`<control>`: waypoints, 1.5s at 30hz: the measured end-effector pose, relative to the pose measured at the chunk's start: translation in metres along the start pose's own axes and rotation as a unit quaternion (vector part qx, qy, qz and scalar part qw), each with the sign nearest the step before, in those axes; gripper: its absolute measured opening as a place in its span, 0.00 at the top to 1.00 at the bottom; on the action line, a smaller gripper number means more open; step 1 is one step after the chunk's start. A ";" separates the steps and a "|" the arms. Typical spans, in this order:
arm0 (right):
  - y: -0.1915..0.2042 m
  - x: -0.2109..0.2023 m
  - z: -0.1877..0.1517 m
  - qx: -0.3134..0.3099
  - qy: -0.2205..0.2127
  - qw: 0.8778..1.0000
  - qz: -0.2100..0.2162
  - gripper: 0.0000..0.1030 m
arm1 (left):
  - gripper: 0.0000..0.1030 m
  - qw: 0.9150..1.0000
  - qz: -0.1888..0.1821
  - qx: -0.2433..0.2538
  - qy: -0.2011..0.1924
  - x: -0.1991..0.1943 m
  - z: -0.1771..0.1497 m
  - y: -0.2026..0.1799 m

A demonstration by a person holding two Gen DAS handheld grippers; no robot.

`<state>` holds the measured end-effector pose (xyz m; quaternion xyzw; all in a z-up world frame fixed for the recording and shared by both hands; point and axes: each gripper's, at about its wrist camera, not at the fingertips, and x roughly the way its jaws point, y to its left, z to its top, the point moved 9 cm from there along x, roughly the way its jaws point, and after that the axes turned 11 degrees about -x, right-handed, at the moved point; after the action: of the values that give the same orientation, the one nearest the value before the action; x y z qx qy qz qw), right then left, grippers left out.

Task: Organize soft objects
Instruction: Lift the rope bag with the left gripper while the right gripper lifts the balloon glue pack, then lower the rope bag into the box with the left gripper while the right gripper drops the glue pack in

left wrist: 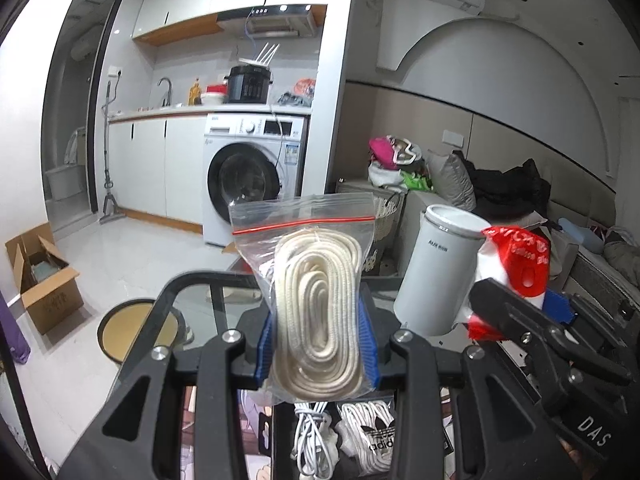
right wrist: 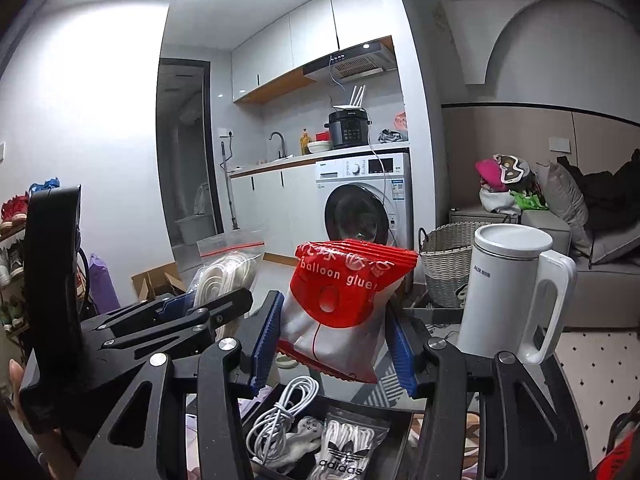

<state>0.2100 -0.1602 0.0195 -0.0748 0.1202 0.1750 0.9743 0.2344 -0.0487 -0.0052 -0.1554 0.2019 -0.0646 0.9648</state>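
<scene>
My left gripper [left wrist: 318,340] is shut on a clear zip bag of coiled cream rope [left wrist: 318,300], held upright between its blue pads. In the right wrist view that rope bag [right wrist: 228,272] shows at the left with the left gripper [right wrist: 188,312] below it. My right gripper [right wrist: 330,344] is shut on a red and white packet marked "balloon glue" [right wrist: 340,300], also seen in the left wrist view as the red packet [left wrist: 516,264]. Below both grippers lies a dark tray [right wrist: 400,436] holding a white cable bundle [right wrist: 280,416] and a bag of white laces [right wrist: 344,452].
A white lidded jug [right wrist: 508,292] stands on the glass table just right of the tray. A wicker basket [right wrist: 444,260] sits behind it, a washing machine [left wrist: 248,176] further back. A cardboard box [left wrist: 44,280] and a round stool [left wrist: 136,328] are on the floor at left.
</scene>
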 end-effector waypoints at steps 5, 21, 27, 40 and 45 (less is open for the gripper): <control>-0.006 0.009 -0.010 0.009 0.031 0.999 -0.006 0.52 | 0.67 0.999 0.001 -0.001 0.039 0.015 -0.012 0.001; -0.014 0.048 -0.059 0.032 0.151 0.988 0.013 0.52 | 0.67 0.981 0.000 -0.040 0.191 0.057 -0.064 0.004; -0.023 0.063 -0.085 0.065 0.208 0.976 0.028 0.52 | 0.67 0.973 0.011 -0.038 0.226 0.064 -0.083 0.004; -0.013 0.077 -0.121 0.061 0.278 0.957 0.050 0.52 | 0.67 0.956 0.030 -0.054 0.287 0.076 -0.105 0.018; -0.010 0.083 -0.140 0.059 0.314 0.946 0.056 0.52 | 0.67 0.953 0.044 -0.042 0.297 0.083 -0.112 0.023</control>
<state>0.2600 -0.1687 -0.1358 -0.0611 0.4340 0.1895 0.8786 0.2655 -0.0734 -0.1404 -0.1603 0.4889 -0.0568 0.8556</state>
